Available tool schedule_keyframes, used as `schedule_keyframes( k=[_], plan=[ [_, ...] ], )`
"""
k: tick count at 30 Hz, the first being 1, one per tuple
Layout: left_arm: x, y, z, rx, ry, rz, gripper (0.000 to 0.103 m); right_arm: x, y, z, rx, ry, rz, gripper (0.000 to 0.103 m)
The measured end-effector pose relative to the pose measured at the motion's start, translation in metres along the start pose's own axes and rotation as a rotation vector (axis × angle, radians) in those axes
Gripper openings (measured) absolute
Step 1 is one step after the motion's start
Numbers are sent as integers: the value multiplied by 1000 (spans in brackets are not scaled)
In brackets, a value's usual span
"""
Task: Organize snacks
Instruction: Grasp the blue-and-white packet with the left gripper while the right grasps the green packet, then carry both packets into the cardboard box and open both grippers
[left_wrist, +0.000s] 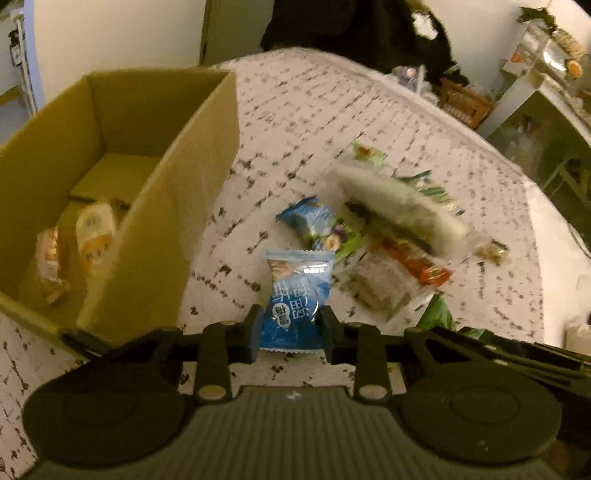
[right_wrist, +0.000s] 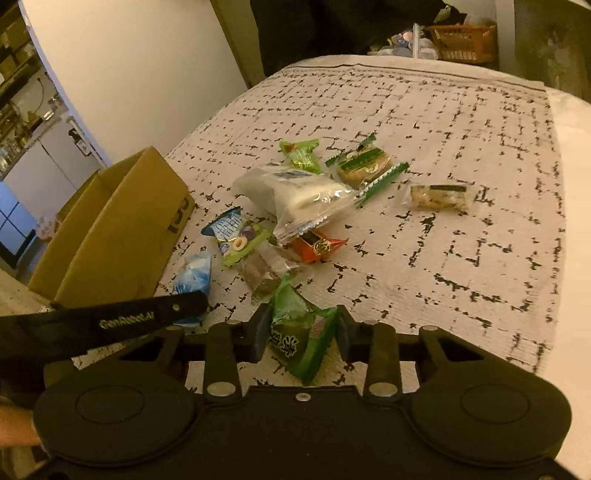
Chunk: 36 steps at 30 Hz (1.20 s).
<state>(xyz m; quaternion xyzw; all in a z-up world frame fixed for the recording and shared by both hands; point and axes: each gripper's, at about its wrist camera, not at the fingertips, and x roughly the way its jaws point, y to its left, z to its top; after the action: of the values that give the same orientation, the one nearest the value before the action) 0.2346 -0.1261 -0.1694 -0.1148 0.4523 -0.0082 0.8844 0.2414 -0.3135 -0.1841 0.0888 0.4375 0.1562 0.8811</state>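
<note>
My left gripper (left_wrist: 290, 328) is shut on a blue snack packet (left_wrist: 297, 299) just right of the open cardboard box (left_wrist: 177, 177). The box holds two or three orange-wrapped snacks (left_wrist: 94, 230). My right gripper (right_wrist: 301, 336) is shut on a green snack packet (right_wrist: 299, 339) at the near side of the snack pile. The blue packet (right_wrist: 192, 277) and part of the left gripper show at the left of the right wrist view, beside the box (right_wrist: 110, 229). A large clear-wrapped white snack (right_wrist: 295, 192) lies in the middle of the pile and also shows in the left wrist view (left_wrist: 399, 206).
Several loose snacks lie on the patterned tablecloth (right_wrist: 461, 258): a blue-green packet (right_wrist: 236, 236), a red one (right_wrist: 317, 245), green ones (right_wrist: 301, 155), a cookie (right_wrist: 365, 166) and a nougat bar (right_wrist: 439, 195). A brown basket (right_wrist: 463, 42) stands beyond the far edge.
</note>
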Motion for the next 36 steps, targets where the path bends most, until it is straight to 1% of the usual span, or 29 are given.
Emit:
schedule_keyframes(
  k=[9,12,21,26,36],
  plan=[
    [-43,-9,1,27,-73,-45,30,-37,17,4,6,-65,-1,35],
    [-59,-8,4,29,-111,-42,30,-49,25,7,1,-87,2,35],
    [-104,6,12,10,-172,-43,30,-76,54,12,-20,-151,21,35],
    [-122,15,13,-13,-191,-37,30,-86,70,11,-34,-166,19,35],
    [-151,33,11,-29,-225,-56,30,-107,93,7,-41,-204,8,35]
  ],
)
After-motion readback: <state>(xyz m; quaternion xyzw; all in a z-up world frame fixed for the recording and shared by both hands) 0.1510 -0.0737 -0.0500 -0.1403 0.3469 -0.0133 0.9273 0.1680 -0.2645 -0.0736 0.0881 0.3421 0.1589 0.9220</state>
